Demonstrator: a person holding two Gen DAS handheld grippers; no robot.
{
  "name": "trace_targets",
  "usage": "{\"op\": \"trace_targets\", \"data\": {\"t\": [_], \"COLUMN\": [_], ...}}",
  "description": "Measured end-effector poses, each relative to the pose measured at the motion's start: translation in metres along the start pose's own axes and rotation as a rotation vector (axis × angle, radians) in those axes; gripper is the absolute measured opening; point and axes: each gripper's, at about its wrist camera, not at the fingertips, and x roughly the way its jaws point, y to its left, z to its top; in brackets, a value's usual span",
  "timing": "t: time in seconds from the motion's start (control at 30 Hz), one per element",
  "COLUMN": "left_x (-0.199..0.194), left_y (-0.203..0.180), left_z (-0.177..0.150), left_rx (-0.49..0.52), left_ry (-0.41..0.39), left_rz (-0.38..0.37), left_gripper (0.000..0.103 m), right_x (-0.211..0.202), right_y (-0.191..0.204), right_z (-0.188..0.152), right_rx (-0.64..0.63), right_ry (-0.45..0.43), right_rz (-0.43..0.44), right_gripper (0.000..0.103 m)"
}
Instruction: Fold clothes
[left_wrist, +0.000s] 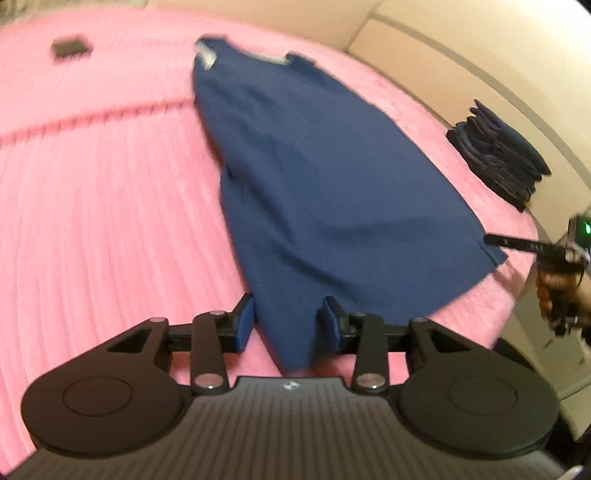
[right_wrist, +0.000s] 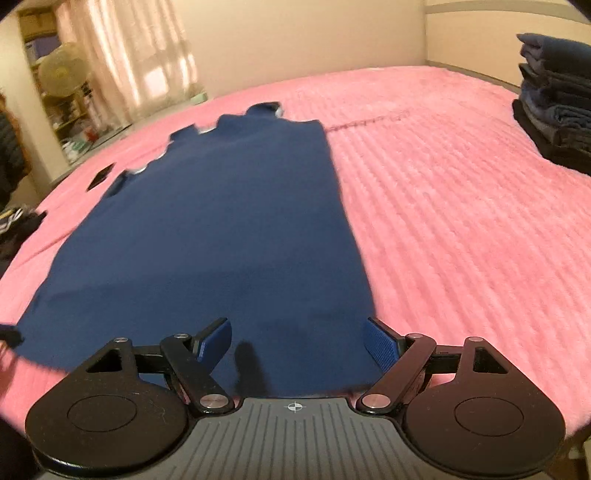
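Note:
A navy blue shirt (left_wrist: 314, 177) lies flat on the pink ribbed bedcover (left_wrist: 92, 221), its grey-trimmed neck at the far end. My left gripper (left_wrist: 287, 319) is at the near left hem corner. Its blue pads stand a little apart with the fabric between them and do not press it. In the right wrist view the shirt (right_wrist: 221, 229) stretches away from my right gripper (right_wrist: 298, 342), which hangs wide open over the near right hem corner. My right gripper's black finger (left_wrist: 517, 244) shows at the shirt's right hem, with a hand (left_wrist: 554, 284) behind it.
A stack of folded dark clothes (right_wrist: 554, 110) stands at the bed's right edge, also in the left wrist view as the stack (left_wrist: 498, 155). A small dark flat object (left_wrist: 70, 48) lies beyond the shirt. Loose dark clothes (right_wrist: 14, 225) sit at the left; a fan (right_wrist: 62, 72) stands by the curtains.

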Motion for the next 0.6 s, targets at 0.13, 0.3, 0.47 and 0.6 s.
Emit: {"op": "trace_targets", "data": {"t": [0.13,0.3,0.47,0.6], "left_x": [-0.002,0.006,0.01,-0.006], "left_y": [-0.008,-0.011,-0.018,-0.023], "left_z": [-0.002,0.001,0.005,0.005], "left_rx": [-0.024,-0.073,-0.104,-0.117], "left_ry": [0.008,0.008,-0.014,-0.077], "left_rz": [0.058,0.113,0.143,0.125], "left_gripper": [0.034,0.033,0.011,0.001], "right_x": [-0.004,0.002,0.01,-0.004], "right_y": [-0.034,-0.047,-0.049,-0.043], "right_z": [-0.004,-0.002,0.005,0.021], "right_rx": [0.176,0.239,0.288,0.199], "right_ry": [0.031,0.041,0.085,0.076], "right_rz": [0.043,0.116,0.175,0.152], "right_gripper": [0.081,0.079,0.004,0.002]}}
